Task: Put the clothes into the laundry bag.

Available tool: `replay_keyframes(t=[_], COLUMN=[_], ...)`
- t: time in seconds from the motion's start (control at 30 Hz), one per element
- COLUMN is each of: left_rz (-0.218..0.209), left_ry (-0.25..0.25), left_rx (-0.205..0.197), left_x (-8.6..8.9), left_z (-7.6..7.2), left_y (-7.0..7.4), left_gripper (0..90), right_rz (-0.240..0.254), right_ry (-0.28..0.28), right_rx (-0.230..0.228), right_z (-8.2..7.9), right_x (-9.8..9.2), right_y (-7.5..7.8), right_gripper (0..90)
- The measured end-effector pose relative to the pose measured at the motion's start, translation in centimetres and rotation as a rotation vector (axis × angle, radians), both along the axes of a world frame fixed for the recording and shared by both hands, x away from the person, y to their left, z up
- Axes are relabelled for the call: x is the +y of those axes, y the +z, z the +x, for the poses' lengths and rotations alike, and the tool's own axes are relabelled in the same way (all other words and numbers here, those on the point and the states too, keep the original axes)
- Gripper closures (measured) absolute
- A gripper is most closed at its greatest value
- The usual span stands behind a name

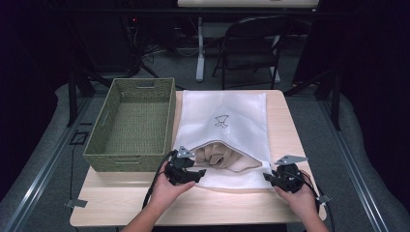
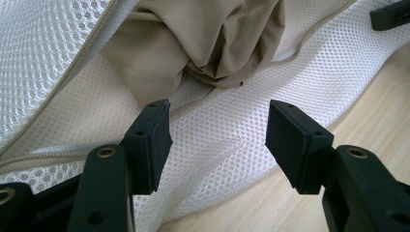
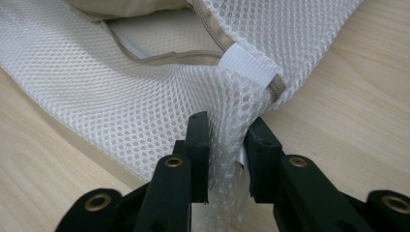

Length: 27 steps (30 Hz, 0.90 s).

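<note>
A white mesh laundry bag (image 1: 222, 121) lies flat on the light wooden table (image 1: 121, 203), its zippered mouth turned toward the person and gaping open. A beige garment (image 1: 225, 157) bulges out of that mouth, crumpled into soft folds, partly inside the bag and partly spilling onto the lower mesh layer. To the left of the bag, just beside it, stands a green woven basket (image 1: 133, 123) with its long side running away from the person. The left gripper (image 1: 191, 175) sits at the near left corner of the bag's opening, and in the left gripper view (image 2: 217, 140) its jaws stand wide apart over the mesh with nothing between the pads; the garment (image 2: 203, 43) lies just beyond them. The right gripper (image 1: 273, 180) is at the near right corner of the bag. In the right gripper view (image 3: 227, 154) its jaws are narrow, with a bunched fold of the mesh (image 3: 121, 106) pinched between the pads, right below the white tab (image 3: 246, 65) at the end of the zipper. Both hands rest low at the near table edge. A dark folding chair (image 1: 251, 43) stands on the floor beyond the table.
</note>
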<state>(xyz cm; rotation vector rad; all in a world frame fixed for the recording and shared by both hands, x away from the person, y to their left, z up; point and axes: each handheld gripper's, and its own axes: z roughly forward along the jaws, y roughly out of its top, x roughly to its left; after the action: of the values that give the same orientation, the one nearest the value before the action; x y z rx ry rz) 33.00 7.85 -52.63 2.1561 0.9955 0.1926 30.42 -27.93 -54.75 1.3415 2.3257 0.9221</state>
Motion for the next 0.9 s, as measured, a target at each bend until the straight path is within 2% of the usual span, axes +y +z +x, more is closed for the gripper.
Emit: replay_keyframes(t=[0.37,0.67,0.77,0.9], left_rz=[0.003,0.003,0.008,0.002], left_ry=[-0.004,0.004,0.029,0.047], left_rx=[-0.001,0.002,0.002,-0.002], left_x=[0.3,0.7,0.9,1.4], left_z=[-0.2,-0.6,-0.8,-1.1], left_y=[0.0,0.0,0.0,0.2], left_gripper=[41.9,40.3,40.3,40.3], right_rz=[0.008,-0.023,-0.025,-0.002], right_ry=[0.001,-0.022,-0.037,-0.043], right_rx=[-0.014,-0.029,-0.031,-0.034], right_z=[0.2,1.0,1.2,1.3], right_x=[-0.3,-1.3,-1.6,-1.7], right_y=[0.4,0.7,0.8,1.2], right_gripper=[81.1,81.5,81.7,82.0])
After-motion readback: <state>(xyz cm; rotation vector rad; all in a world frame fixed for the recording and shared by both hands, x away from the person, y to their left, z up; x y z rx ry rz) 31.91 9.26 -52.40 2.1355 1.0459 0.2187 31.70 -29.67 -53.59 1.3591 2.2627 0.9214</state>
